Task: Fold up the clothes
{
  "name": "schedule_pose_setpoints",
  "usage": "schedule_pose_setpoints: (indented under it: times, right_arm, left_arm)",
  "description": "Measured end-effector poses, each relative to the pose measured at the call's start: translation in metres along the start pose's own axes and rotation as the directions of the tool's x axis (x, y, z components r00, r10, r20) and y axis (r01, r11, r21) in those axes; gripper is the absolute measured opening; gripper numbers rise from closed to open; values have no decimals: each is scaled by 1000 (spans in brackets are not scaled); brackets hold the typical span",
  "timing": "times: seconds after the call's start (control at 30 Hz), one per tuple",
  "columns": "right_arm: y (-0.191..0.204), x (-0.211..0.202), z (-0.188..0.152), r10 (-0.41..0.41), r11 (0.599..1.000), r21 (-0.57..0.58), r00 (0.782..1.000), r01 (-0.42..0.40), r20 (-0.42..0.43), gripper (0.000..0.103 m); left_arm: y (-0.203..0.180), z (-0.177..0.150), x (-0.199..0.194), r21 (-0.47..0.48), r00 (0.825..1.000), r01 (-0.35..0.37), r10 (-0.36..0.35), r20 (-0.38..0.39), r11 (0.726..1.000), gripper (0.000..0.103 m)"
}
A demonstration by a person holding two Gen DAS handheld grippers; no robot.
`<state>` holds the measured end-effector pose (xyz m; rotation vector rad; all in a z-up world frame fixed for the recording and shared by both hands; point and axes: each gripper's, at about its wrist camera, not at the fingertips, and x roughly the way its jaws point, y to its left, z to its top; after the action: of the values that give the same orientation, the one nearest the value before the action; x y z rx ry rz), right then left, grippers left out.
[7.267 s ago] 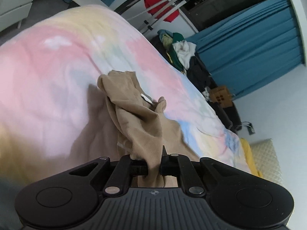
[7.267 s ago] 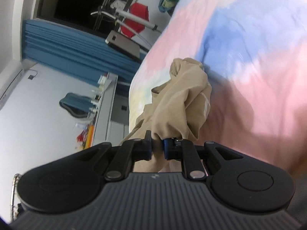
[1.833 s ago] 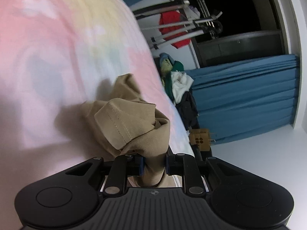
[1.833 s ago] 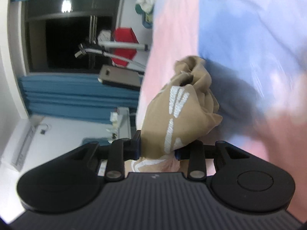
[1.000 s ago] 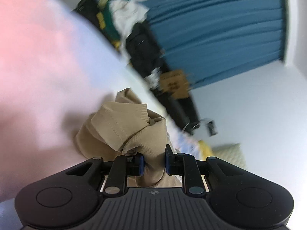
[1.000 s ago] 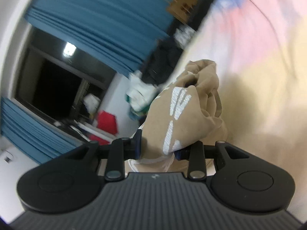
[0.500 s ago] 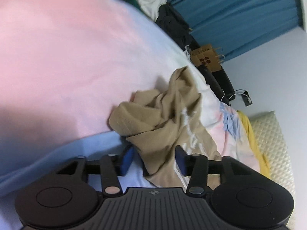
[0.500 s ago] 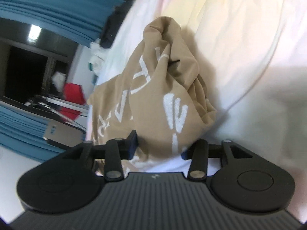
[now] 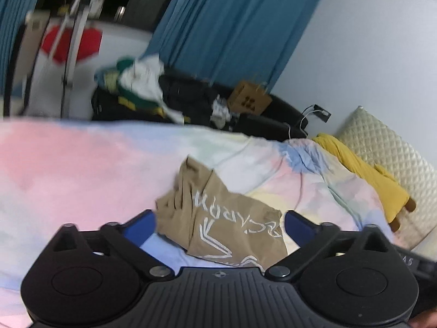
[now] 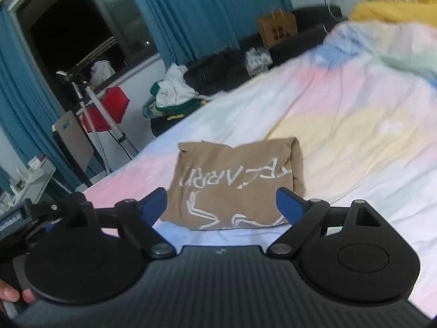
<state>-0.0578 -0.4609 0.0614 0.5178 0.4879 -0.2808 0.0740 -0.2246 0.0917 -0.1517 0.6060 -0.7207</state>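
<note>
A tan shirt (image 10: 237, 183) lies folded into a soft, roughly square packet on the bed (image 10: 355, 125), its white printed lettering facing up and a rounded fold running down one side. The cloth looks like plain cotton, smooth on top in the right wrist view, while the left wrist view shows its far edge (image 9: 188, 191) bunched into loose pleats. The bedsheet under it is a pale wash of pink, blue, yellow and white, lightly creased, with wide flat room on all sides of the shirt. The right gripper (image 10: 221, 205) hangs above the near edge of the packet with its jaws spreading apart, blue pads clear of the cloth and nothing pinched between them. The left gripper (image 9: 220, 225) does the same, jaws opening wide, the shirt lying below the gap and untouched. A yellow cloth (image 9: 366, 169) and a quilted cream headboard (image 9: 387, 147) sit at the head of the bed. Beyond the far edge a heap of clothes (image 10: 174, 93) rests on dark furniture beside a cardboard box (image 10: 277, 28), under blue curtains (image 9: 232, 27).
</note>
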Motion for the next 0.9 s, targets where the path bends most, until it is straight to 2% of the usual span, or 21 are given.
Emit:
schedule_pose_setpoints:
  times: [0.2, 0.4, 0.57, 0.67, 0.77, 0.9]
  right_arm:
    - [28, -53, -17, -9, 995, -98, 998, 15, 69, 88]
    - [43, -80, -58, 1, 991, -133, 989, 19, 148, 88]
    - [56, -79, -85, -23, 979, -196, 980, 62, 197, 88]
    - [60, -72, -95, -17, 978, -200, 978, 59, 206, 88]
    - [65, -65, -103, -39, 969, -229, 976, 89, 216, 88]
    - [63, -56, -111, -71, 964, -235, 969, 128, 236, 88]
  left_arm:
    - [-28, -14, -76, 120, 998, -42, 36, 56, 992, 103]
    - [-41, -45, -124, 204, 992, -89, 68, 109, 975, 103]
    - [-43, -72, -135, 264, 985, -133, 97, 145, 955, 103]
    - [-37, -84, -127, 267, 984, -130, 90, 156, 955, 103]
    - [-33, -96, -121, 288, 979, -139, 89, 181, 947, 103]
    - [-26, -106, -108, 304, 974, -183, 130, 187, 935, 103]
